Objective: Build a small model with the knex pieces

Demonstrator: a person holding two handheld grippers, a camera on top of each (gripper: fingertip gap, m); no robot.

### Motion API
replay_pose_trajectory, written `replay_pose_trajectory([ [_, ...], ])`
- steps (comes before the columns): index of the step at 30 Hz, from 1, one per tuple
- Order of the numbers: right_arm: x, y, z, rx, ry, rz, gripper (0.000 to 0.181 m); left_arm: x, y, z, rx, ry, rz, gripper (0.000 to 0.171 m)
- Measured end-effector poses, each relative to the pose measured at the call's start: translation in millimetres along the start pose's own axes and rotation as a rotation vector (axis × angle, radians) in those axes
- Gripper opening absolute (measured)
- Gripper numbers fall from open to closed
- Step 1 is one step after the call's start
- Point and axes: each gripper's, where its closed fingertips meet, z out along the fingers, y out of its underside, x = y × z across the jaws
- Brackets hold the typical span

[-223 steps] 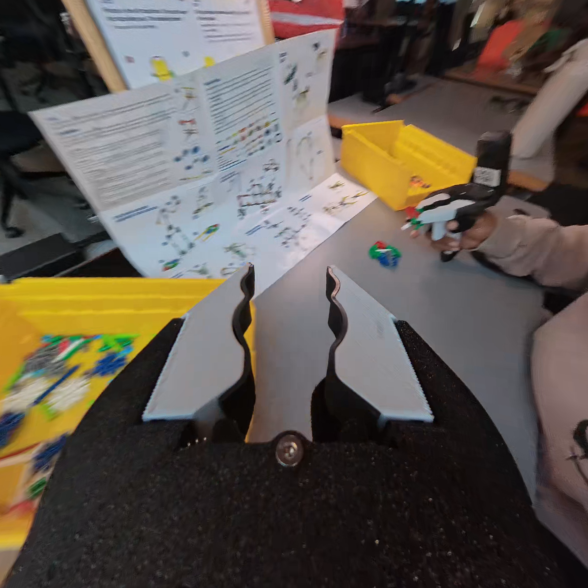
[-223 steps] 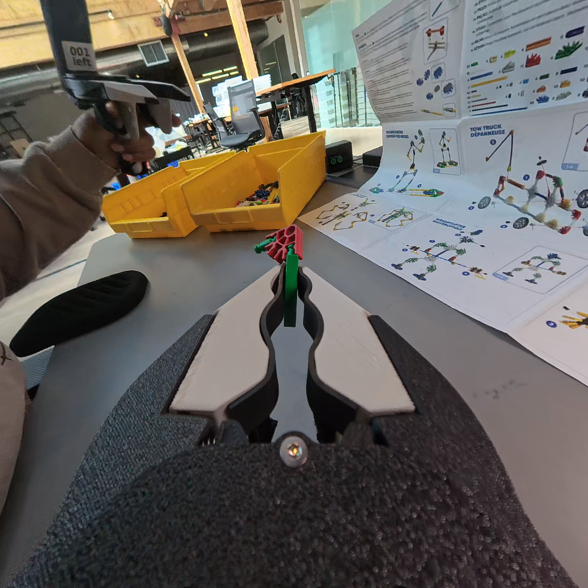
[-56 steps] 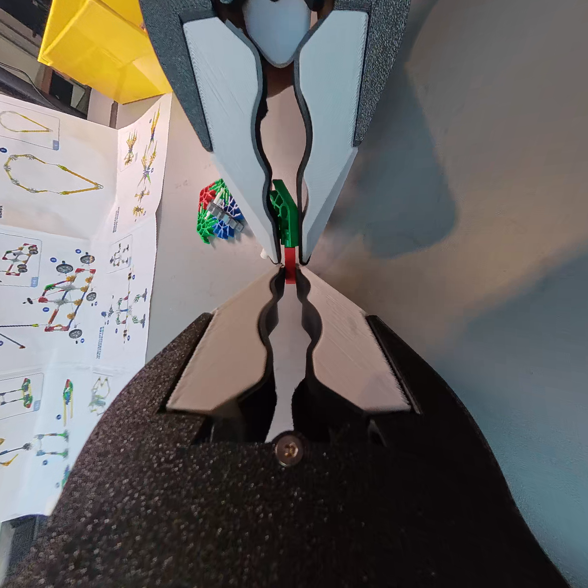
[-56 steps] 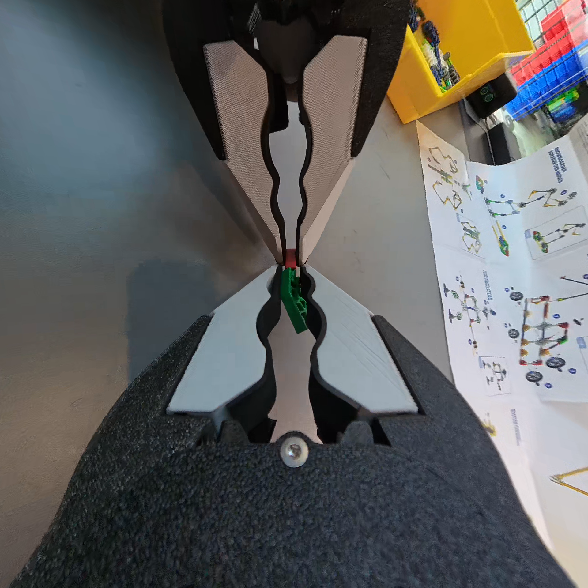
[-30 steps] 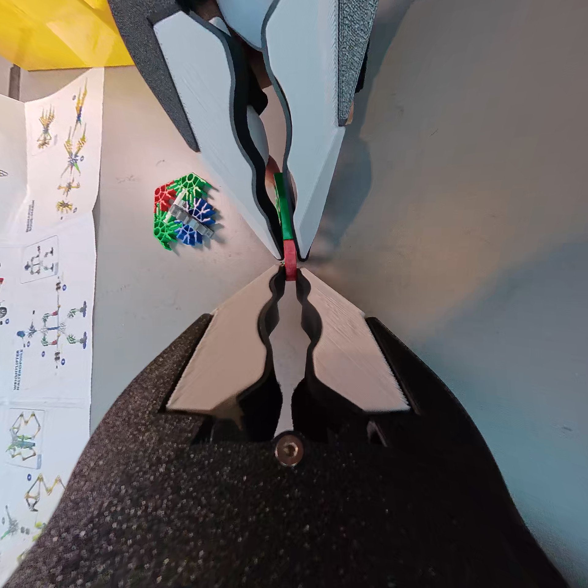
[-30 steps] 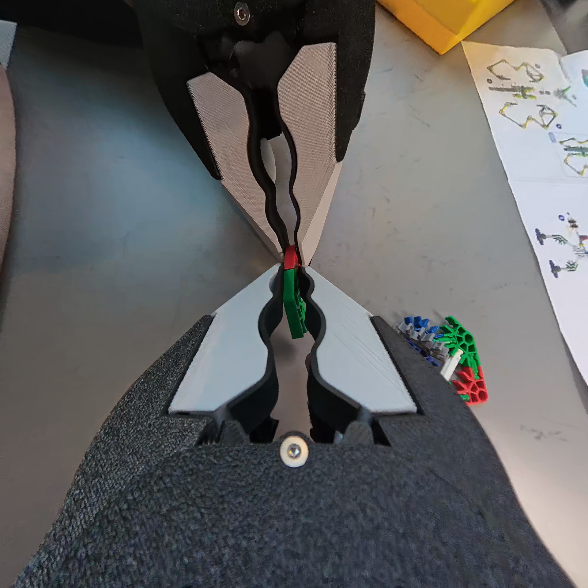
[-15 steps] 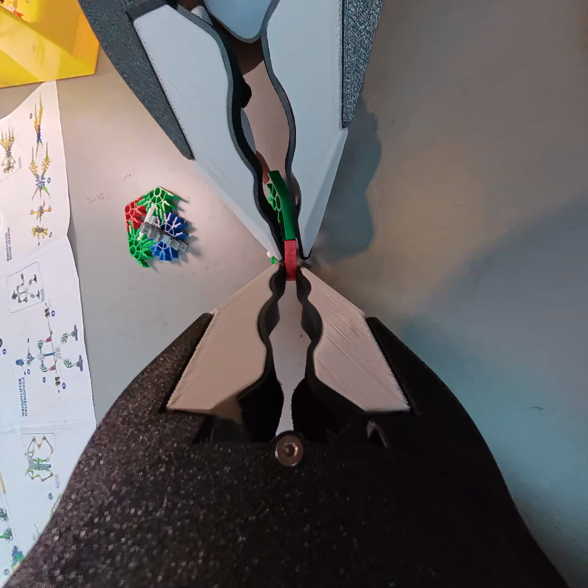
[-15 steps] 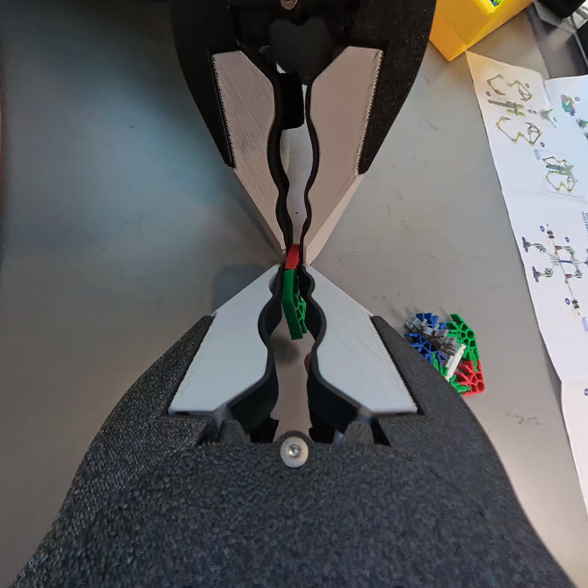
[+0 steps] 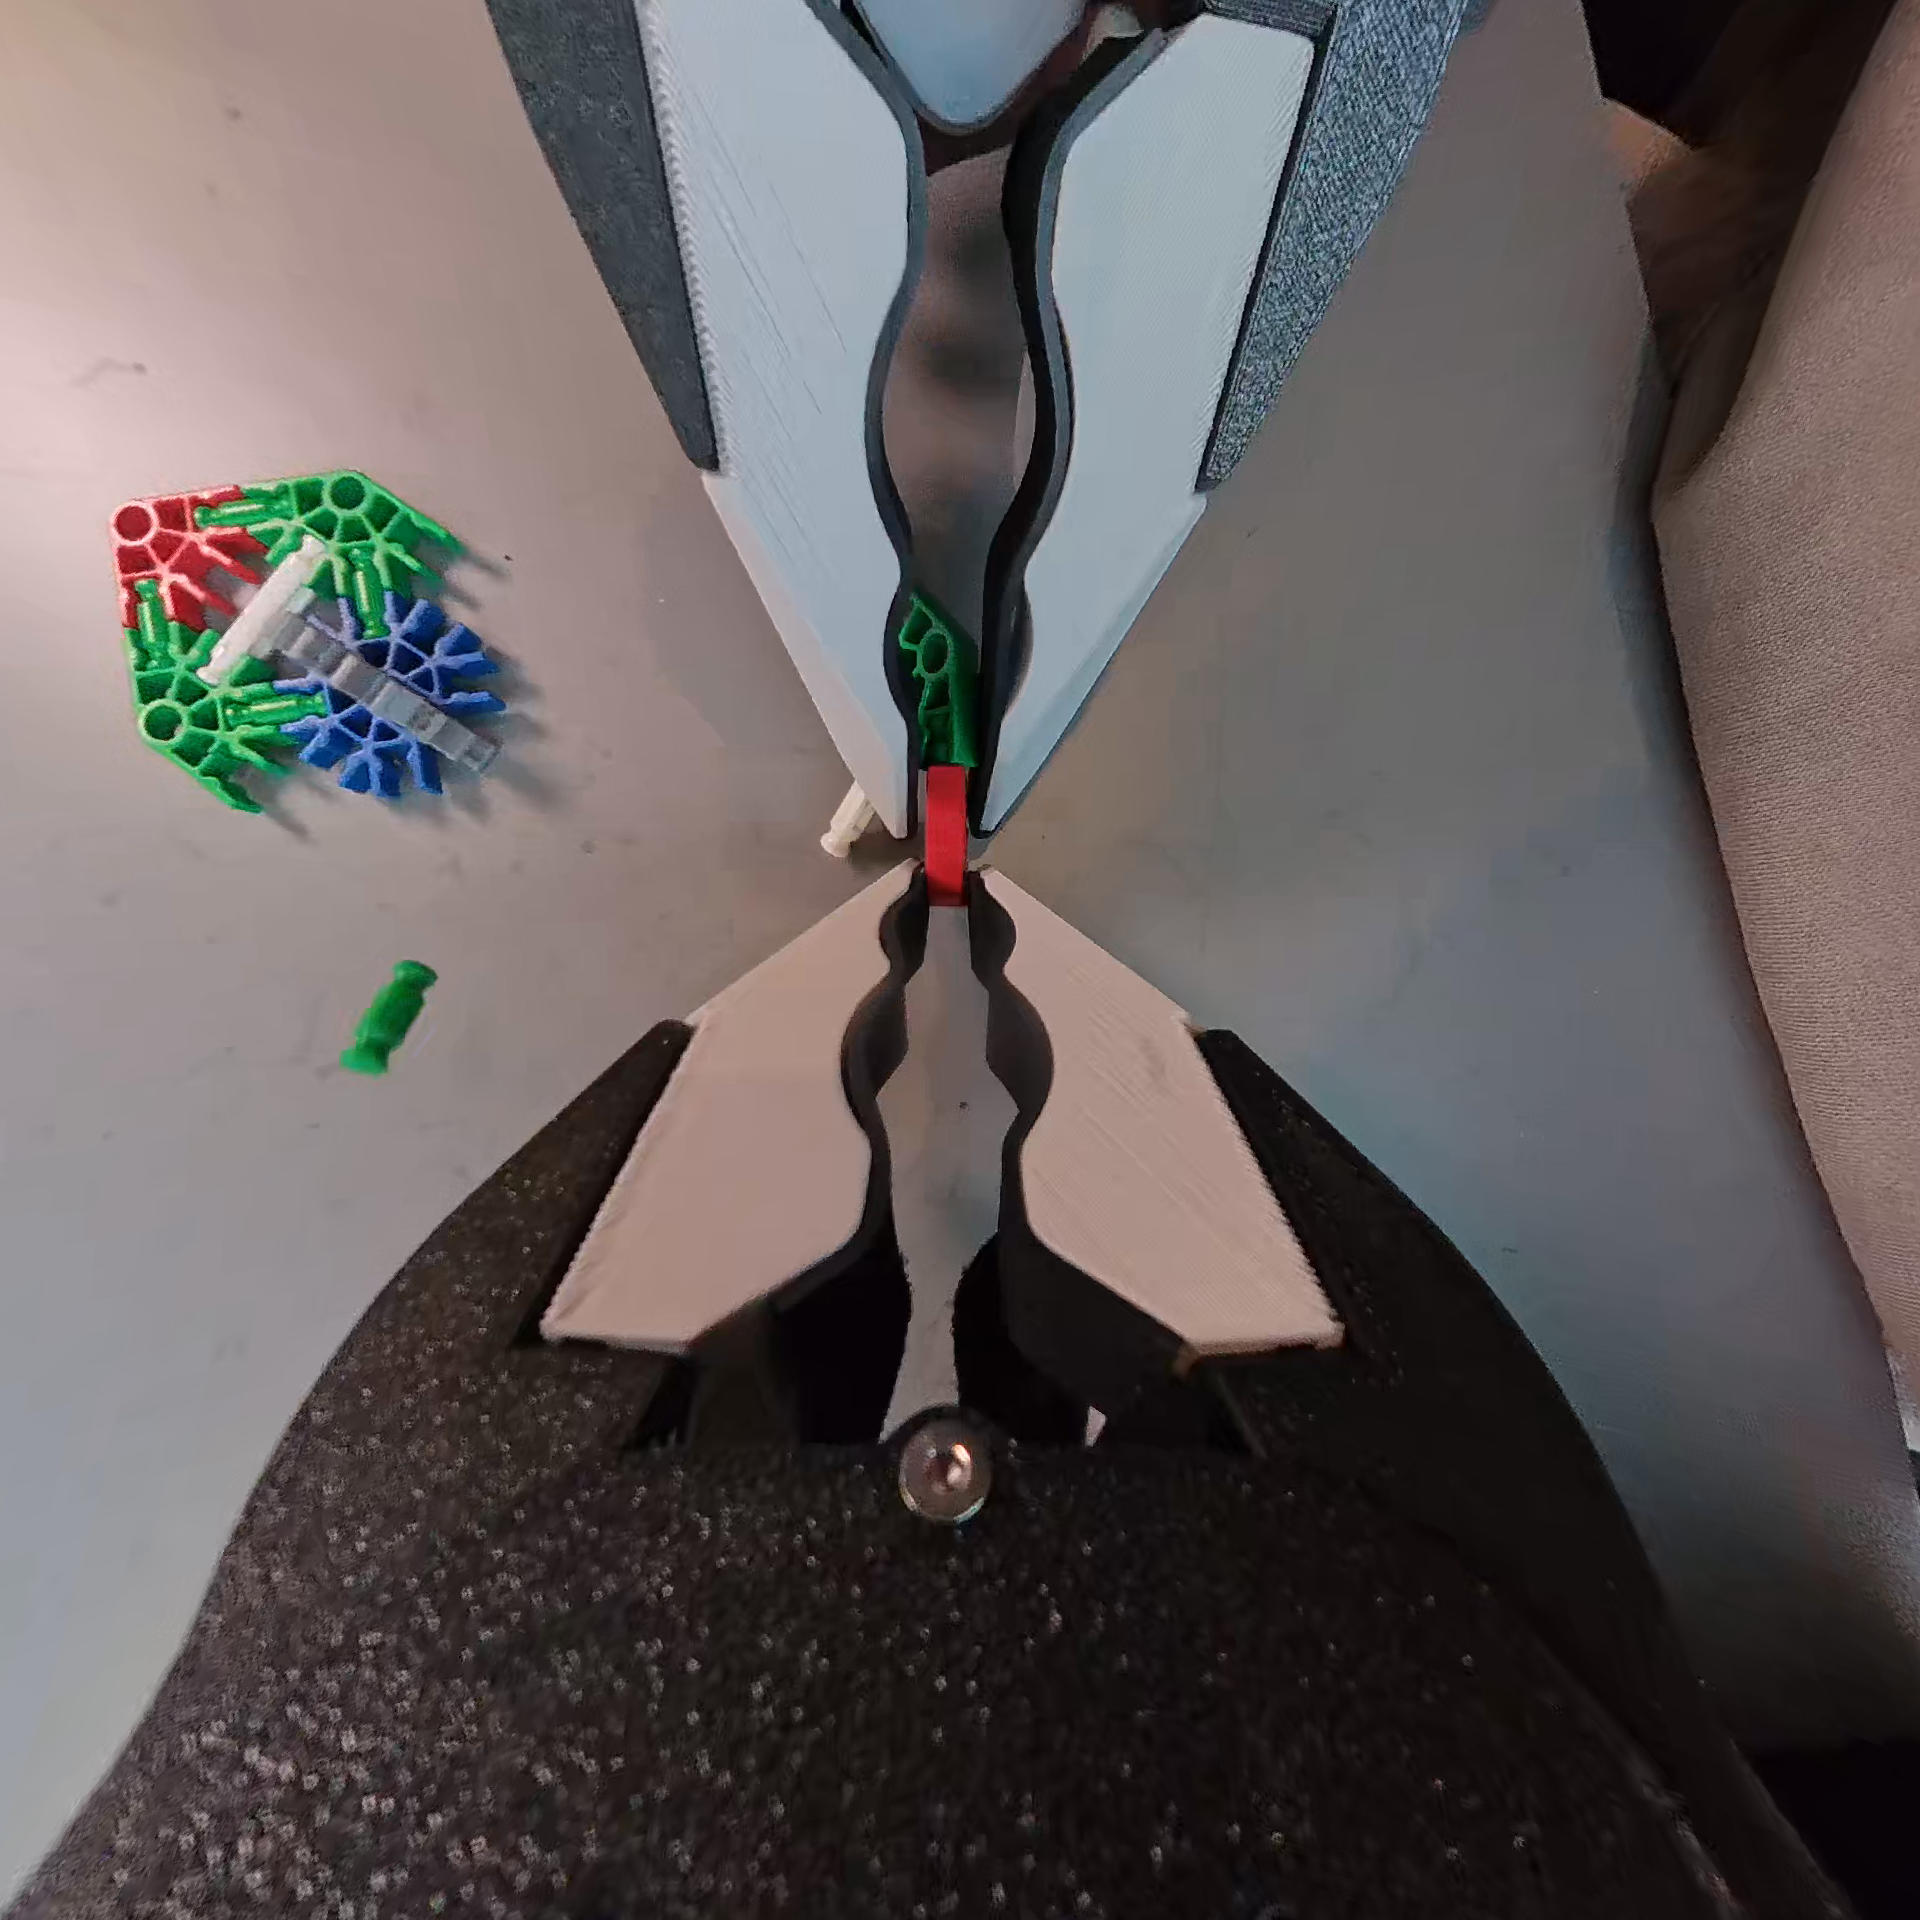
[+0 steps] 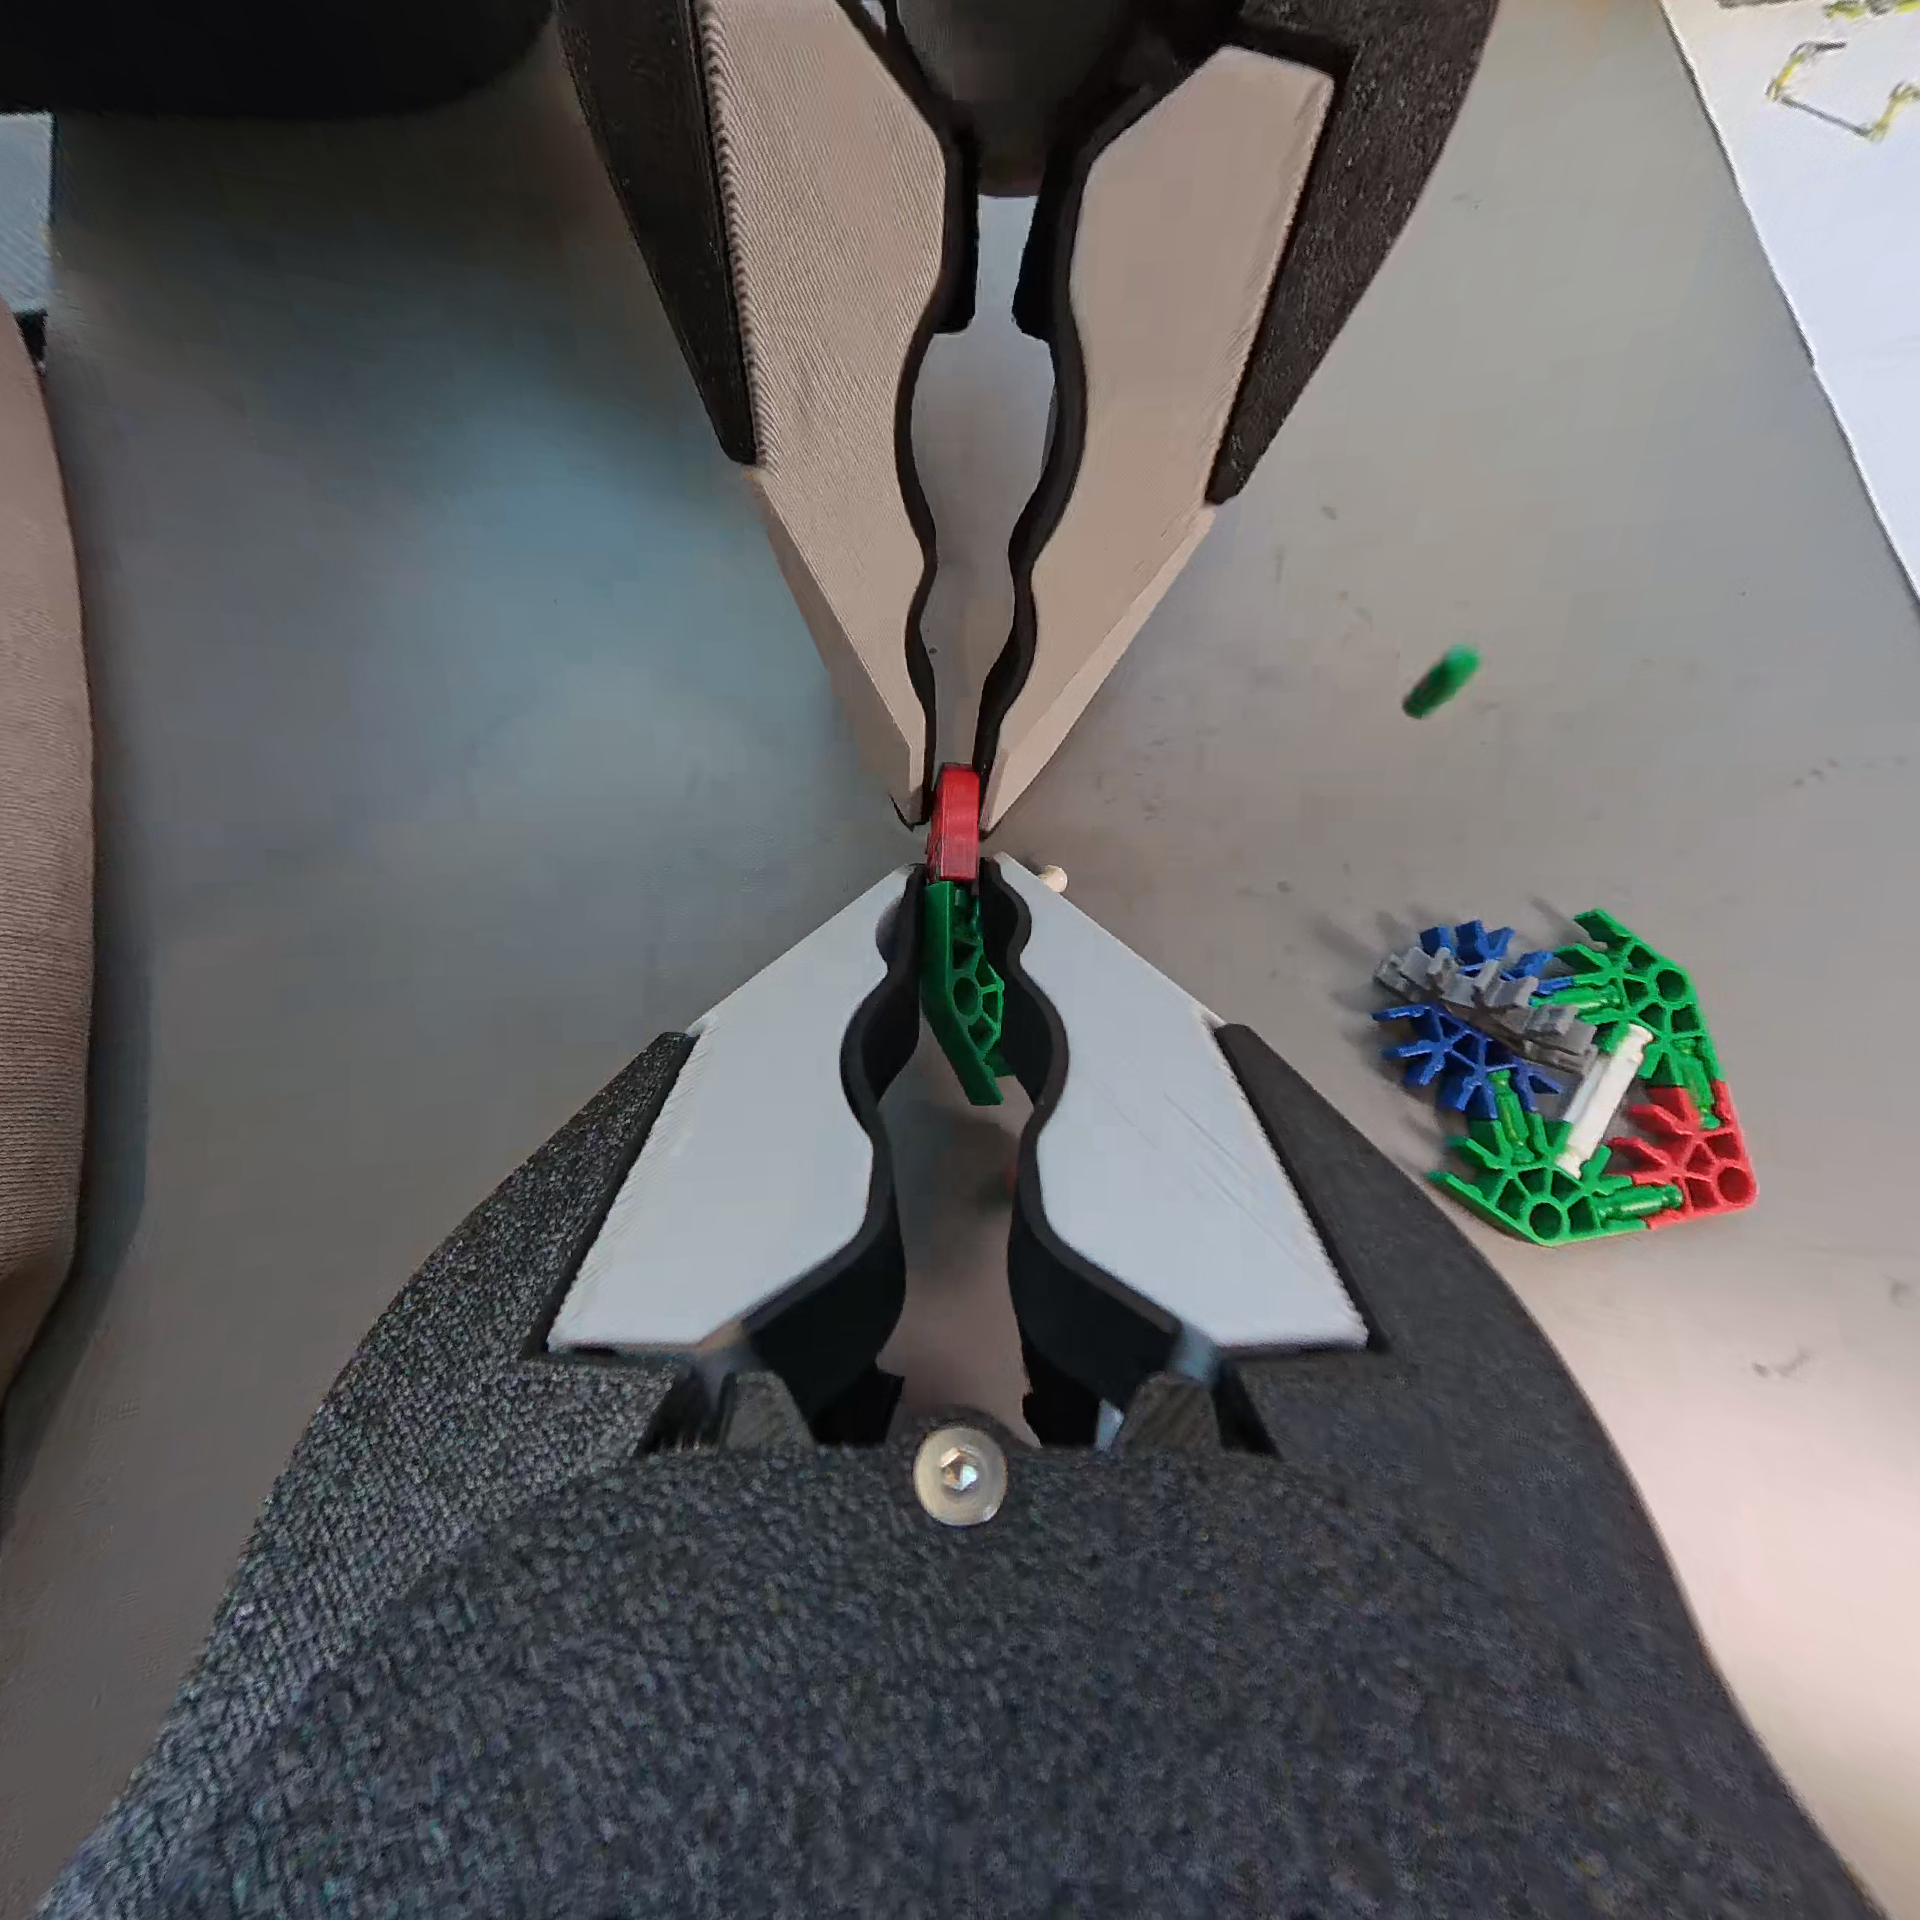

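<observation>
My left gripper [image 9: 945, 881] is shut on a red connector [image 9: 945, 826]. My right gripper [image 10: 951, 881] is shut on a green connector [image 10: 968, 1003] joined to the red one [image 10: 954, 816]. The two grippers meet tip to tip just above the grey table [image 9: 1351, 831]. In the left wrist view the right gripper [image 9: 945, 810] comes in from the top with the green connector [image 9: 935, 681] between its fingers. In the right wrist view the left gripper [image 10: 951, 805] comes in from the top. A white rod tip [image 9: 847, 831] sticks out beside the joint.
A short green rod [image 9: 388, 1018] lies loose on the table, also in the right wrist view [image 10: 1439, 681]. A flat assembly of red, green, blue and grey pieces [image 9: 301, 634] lies nearby [image 10: 1569, 1081]. A paper sheet [image 10: 1849, 208] and a person's sleeve [image 9: 1818, 727] border the area. The tips of both grippers are at nearly the same place.
A short green rod now lies loose on the table where none showed half a second ago. Both grippers stay shut on the joined connectors and have shifted closer to the flat assembly.
</observation>
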Motion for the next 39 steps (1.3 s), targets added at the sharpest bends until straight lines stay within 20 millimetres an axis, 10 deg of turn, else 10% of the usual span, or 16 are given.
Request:
replay_pose_trajectory([
  [8,13.8,-3.5,-5.4,0.061,0.042,-0.042,0.009,-64.6,5.1,-61.6,0.321,-0.312,-0.243,0.016],
  [12,25.5,2.9,-5.1,0.042,0.119,-0.134,0.01,-83.0,15.8,-47.7,0.302,-0.381,-0.274,0.024],
  [19,22.4,9.2,-6.6,0.039,0.152,-0.283,0.009,-68.0,10.5,-6.3,0.167,-0.316,-0.126,0.029],
  [27,19.6,2.2,-9.7,0.103,0.216,-0.428,0.01,-19.8,-16.1,-16.3,0.278,-0.247,0.07,0.023],
  [39,21.8,-7.3,-26.2,0.177,0.236,-0.454,0.03,-11.4,-11.4,-14.8,0.256,-0.321,0.175,0.005],
])
